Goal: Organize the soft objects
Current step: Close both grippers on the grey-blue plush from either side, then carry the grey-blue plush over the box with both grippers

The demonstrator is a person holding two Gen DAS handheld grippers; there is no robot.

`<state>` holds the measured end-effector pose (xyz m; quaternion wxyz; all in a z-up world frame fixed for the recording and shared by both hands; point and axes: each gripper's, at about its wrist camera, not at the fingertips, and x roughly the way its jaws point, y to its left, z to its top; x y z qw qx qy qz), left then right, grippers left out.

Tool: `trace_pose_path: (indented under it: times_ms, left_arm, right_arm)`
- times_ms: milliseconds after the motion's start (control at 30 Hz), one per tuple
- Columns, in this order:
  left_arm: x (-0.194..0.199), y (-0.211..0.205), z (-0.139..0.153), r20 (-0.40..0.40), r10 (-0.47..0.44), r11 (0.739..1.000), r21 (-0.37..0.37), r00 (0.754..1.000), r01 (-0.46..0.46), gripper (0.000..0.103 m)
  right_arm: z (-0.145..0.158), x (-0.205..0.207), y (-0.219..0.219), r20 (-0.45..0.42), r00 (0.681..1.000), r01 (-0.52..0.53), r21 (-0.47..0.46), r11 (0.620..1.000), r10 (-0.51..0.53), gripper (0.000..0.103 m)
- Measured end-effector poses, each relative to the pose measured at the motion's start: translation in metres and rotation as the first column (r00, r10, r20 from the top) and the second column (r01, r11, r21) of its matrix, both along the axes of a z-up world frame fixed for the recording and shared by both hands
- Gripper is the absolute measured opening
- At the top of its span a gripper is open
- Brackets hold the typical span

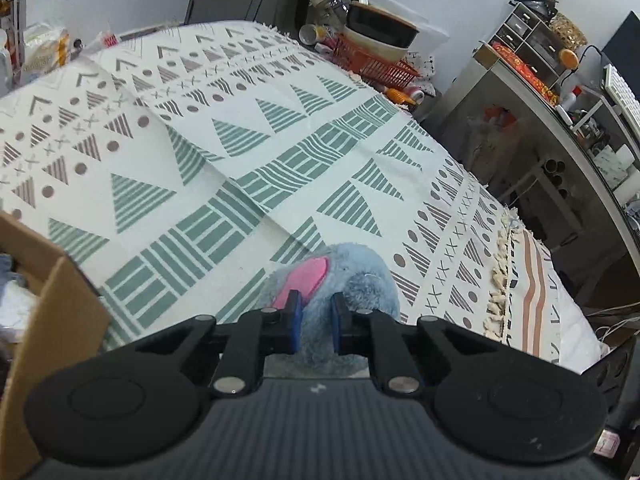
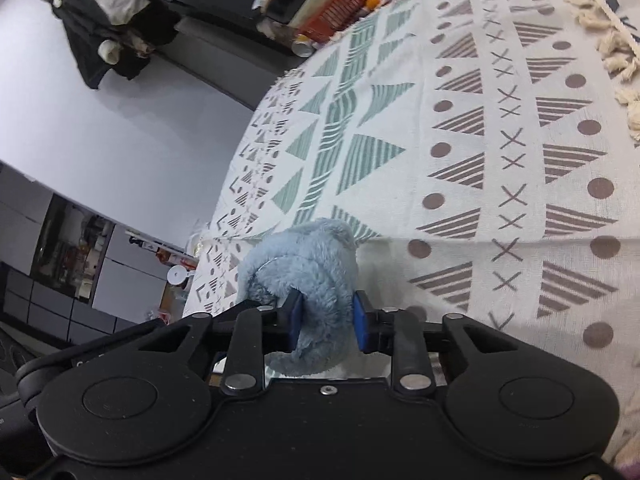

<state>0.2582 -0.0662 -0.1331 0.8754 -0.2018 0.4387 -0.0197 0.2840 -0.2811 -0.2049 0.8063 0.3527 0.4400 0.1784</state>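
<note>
A fluffy blue plush toy (image 1: 352, 276) with a pink patch (image 1: 306, 278) is pinched between the blue pads of my left gripper (image 1: 315, 320), just above the patterned cloth (image 1: 240, 152). In the right wrist view another part of the blue plush toy (image 2: 304, 268) fills the gap of my right gripper (image 2: 326, 322), whose pads press into the fur on both sides. Both grippers are shut on the toy. Most of the toy's body is hidden behind the gripper bodies.
A cardboard box (image 1: 60, 300) holding pale fabric stands at the left edge. A red basket (image 1: 372, 64) with stacked bowls sits at the cloth's far edge. A metal shelf unit (image 1: 532, 120) stands to the right. Tassels (image 1: 504, 280) fringe the cloth.
</note>
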Motion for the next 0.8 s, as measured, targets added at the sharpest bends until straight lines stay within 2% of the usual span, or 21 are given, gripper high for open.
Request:
trace_pose_path:
  times_ms: [200, 300, 433, 600, 800]
  left_arm:
    - [-0.023, 0.001, 0.015, -0.014, -0.006, 0.999, 0.04, 1.0, 0.007, 0.014]
    - [-0.034, 0.005, 0.022, -0.027, -0.008, 1.0, 0.021, 1.0, 0.009, 0.014]
    - [-0.049, 0.007, 0.034, -0.01, -0.018, 0.999, 0.035, 1.0, 0.018, 0.013]
    - [-0.065, 0.011, 0.047, 0.004, -0.032, 0.999, 0.029, 0.999, 0.032, 0.005]
    - [-0.083, 0.016, 0.06, 0.025, -0.041, 0.999, 0.026, 0.999, 0.04, 0.002]
  right_arm:
    - [0.019, -0.02, 0.01, 0.019, 1.0, -0.02, -0.04, 0.999, 0.021, 0.023]
    - [0.028, -0.03, 0.014, 0.03, 0.999, -0.016, -0.068, 0.998, 0.018, 0.023]
    - [0.04, -0.043, 0.019, 0.037, 0.999, -0.001, -0.093, 0.996, 0.004, 0.022]
    - [0.058, -0.062, 0.025, 0.064, 0.998, 0.005, -0.118, 0.993, 0.003, 0.02]
    - [0.08, -0.082, 0.041, 0.114, 0.993, -0.002, -0.128, 0.992, 0.017, 0.02]
